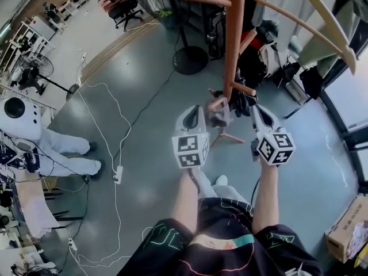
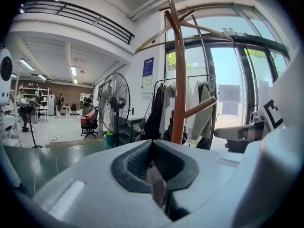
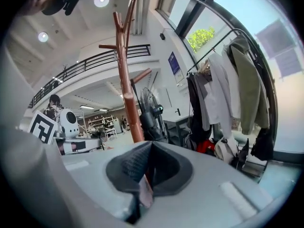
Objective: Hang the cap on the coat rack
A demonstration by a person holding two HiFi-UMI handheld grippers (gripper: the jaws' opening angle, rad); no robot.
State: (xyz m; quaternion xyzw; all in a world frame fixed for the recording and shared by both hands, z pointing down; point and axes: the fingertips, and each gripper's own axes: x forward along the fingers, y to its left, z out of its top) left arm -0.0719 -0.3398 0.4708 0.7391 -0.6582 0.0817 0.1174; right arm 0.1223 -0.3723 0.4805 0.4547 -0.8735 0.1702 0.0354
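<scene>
The coat rack (image 1: 233,33) is a reddish-brown wooden pole with slanting pegs, rising straight ahead of me; it also shows in the left gripper view (image 2: 179,80) and the right gripper view (image 3: 126,80). A greyish cap (image 1: 218,114) hangs in front of its lower pegs, held between both grippers. My left gripper (image 1: 199,112) is shut on the cap's left side, my right gripper (image 1: 255,109) on its right. In each gripper view a strip of the cap's fabric (image 2: 156,184) (image 3: 144,191) is pinched between the shut jaws.
A standing floor fan (image 1: 190,59) (image 2: 114,103) is behind and left of the rack. A clothes rail with hanging garments (image 3: 223,94) and bags stand to the right. Cables (image 1: 115,154) trail over the grey floor. A white robot (image 1: 17,117) is far left, a cardboard box (image 1: 348,229) lower right.
</scene>
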